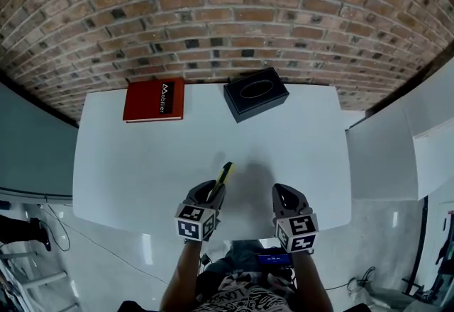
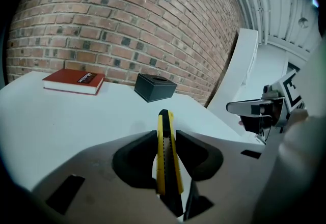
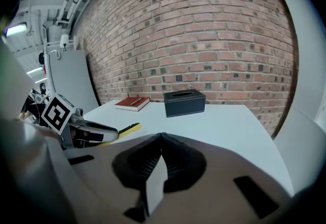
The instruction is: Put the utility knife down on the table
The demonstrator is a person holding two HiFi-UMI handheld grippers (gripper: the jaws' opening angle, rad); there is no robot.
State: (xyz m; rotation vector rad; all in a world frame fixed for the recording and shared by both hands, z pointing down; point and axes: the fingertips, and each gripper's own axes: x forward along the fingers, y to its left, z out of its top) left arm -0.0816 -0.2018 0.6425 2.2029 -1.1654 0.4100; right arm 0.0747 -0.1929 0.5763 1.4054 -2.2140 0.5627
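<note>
Clamping the knife [image 1: 225,175] above the table [image 1: 142,162], the left hand-held gripper [image 1: 211,192] sits beside the closed, empty right hand-held gripper [image 1: 285,195].

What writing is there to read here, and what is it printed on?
"Mobilier", as best it reads: white print on the red book.
Marker cubes: black-and-white square patterns only, no words.
Black box and utility knife: no legible print.
</note>
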